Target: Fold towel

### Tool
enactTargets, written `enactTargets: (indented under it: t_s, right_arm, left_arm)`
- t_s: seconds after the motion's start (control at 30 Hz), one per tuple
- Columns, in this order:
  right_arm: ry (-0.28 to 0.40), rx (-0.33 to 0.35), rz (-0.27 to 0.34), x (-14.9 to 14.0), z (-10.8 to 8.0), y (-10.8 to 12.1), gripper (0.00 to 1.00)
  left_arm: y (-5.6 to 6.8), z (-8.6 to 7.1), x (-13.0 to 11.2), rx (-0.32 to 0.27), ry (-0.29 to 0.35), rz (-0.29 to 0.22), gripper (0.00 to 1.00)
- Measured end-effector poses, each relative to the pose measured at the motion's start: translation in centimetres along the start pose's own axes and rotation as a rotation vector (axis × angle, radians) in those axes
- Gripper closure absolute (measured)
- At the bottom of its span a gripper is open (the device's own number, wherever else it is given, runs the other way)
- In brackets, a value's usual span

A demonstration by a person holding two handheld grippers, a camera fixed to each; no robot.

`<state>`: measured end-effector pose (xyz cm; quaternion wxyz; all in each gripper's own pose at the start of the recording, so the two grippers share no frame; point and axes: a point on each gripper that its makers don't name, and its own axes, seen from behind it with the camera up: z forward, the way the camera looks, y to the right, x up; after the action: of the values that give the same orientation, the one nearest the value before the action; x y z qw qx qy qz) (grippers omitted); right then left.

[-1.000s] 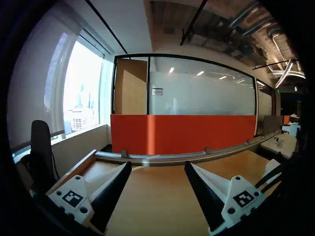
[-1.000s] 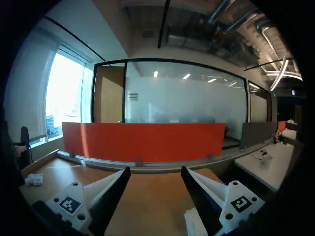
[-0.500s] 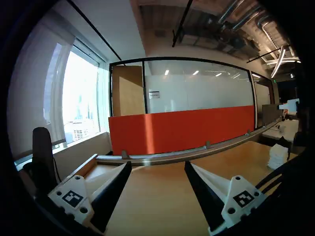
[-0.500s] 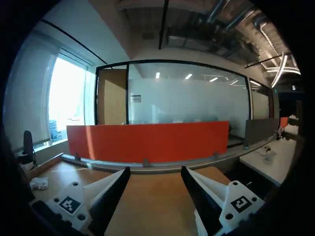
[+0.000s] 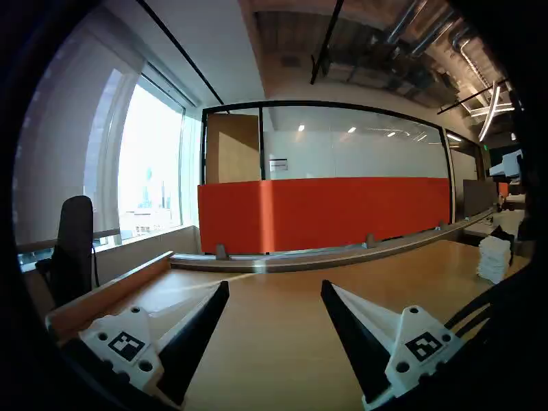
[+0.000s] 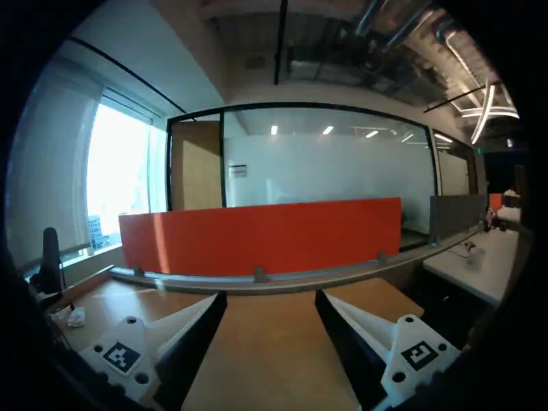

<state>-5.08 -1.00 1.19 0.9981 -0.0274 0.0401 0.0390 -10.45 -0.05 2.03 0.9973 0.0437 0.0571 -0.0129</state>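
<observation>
Wooden desk (image 5: 288, 329) takes the lower half of the left gripper view. Behind it an orange partition (image 5: 322, 212) runs across the middle of the frame, standing on a grey rail. Above the partition is a frosted glass wall (image 5: 356, 154), and at the left a bright window (image 5: 147, 178). A black chair (image 5: 72, 246) stands at the left edge, beyond the raised border of the desk. The left gripper (image 5: 274, 288) is at the bottom of the frame. Its two fingers are spread wide apart, with bare desk between them, and they grasp nothing. The stack of folded white towels (image 5: 493, 257) lies on the desk at the right edge of the frame, well apart from these fingers.

In the right gripper view the wooden desk (image 6: 274, 342) fills the bottom centre, and the orange partition (image 6: 267, 236) crosses the middle. The right gripper (image 6: 269, 296) is likewise released, its fingers far from each other and holding nothing. A small crumpled white cloth (image 6: 74, 316) lies on the desk at the lower left, away from the fingers. A white desk (image 6: 479, 264) is at the right side of the frame. Whether either gripper touches the desk surface, I cannot tell.
</observation>
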Motion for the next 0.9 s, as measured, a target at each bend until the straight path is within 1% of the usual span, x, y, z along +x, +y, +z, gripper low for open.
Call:
enactTargets:
  t_s: [0.2,0.3,0.5,0.7,0.9]
  right_arm:
    - [0.008,0.015,0.002,-1.8,0.2,-0.2,0.0]
    - [0.002,0.018,0.008,-2.6,0.3,-0.1,0.0]
    - [0.012,0.014,0.022,-3.2,0.4,0.4,0.0]
    - [0.006,0.006,0.025,-3.9,0.4,1.0,0.0]
    - [0.005,-0.003,0.024,-4.1,0.3,1.5,0.0]
  left_arm:
    - [0.4,0.1,-2.4,-0.001,0.012,-0.009,0.0]
    - [0.5,0.3,-3.1,0.0,0.021,-0.004,0.0]
    - [0.7,0.3,-4.5,0.002,0.029,-0.002,0.0]
    - [0.5,0.3,-6.1,0.011,0.013,0.002,0.0]
    - [0.5,0.3,-6.8,0.013,0.006,0.002,0.0]
